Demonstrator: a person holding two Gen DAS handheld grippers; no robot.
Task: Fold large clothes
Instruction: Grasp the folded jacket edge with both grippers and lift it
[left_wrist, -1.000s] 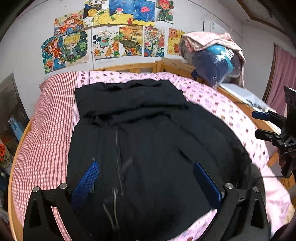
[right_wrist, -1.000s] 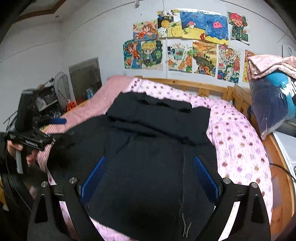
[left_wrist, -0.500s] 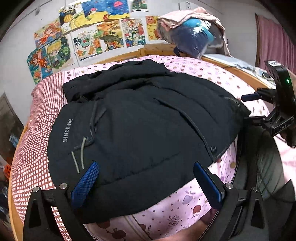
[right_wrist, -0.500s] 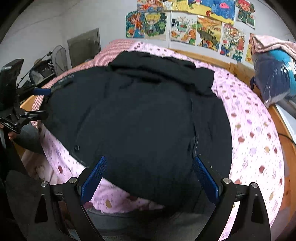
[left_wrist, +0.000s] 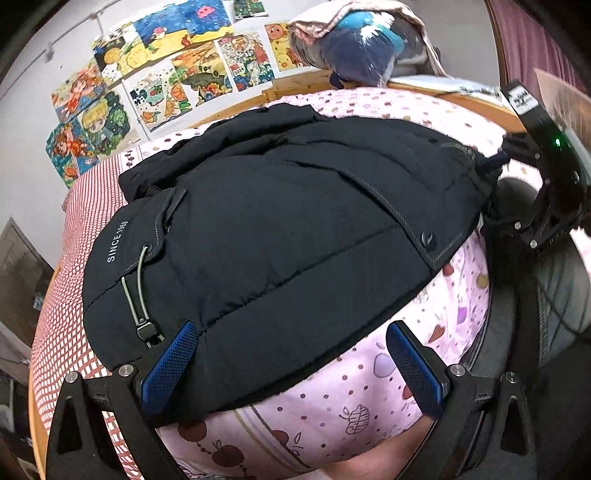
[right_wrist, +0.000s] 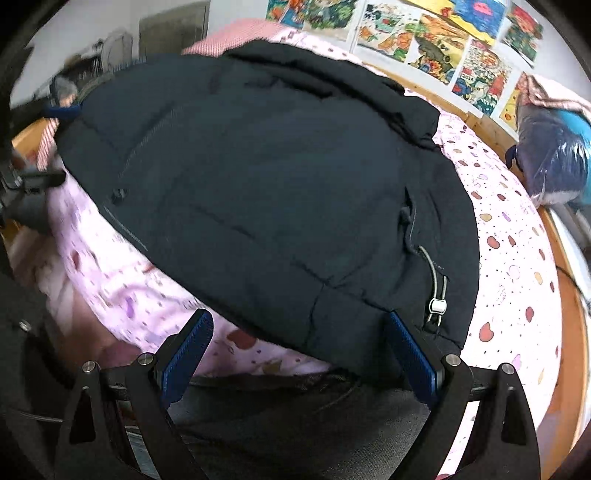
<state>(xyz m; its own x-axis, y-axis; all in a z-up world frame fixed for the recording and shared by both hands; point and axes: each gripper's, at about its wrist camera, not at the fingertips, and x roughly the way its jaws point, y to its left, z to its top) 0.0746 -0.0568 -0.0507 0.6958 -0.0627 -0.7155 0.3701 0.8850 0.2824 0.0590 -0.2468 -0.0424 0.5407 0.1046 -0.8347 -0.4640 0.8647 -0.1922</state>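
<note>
Here's the black padded jacket, spread flat on the bed's pink dotted sheet, its hem edge lying right at the near side of the bed, just ahead of both tools. The left tool stands wide, its blue pads straddling the jacket's near corner, the left pad just beside the grey drawcord and its toggle, nothing pinched. The right tool is spread wide too, right pad over the hem just below the other drawcord toggle, left pad over bare sheet; no fabric is gripped. Off to the left tool's right, the other tool's black body sits at the jacket's far corner. Beyond the jacket lie a red checked cover, a wooden bed frame, a bagged blue bundle, and bright cartoon drawings on the wall.
</note>
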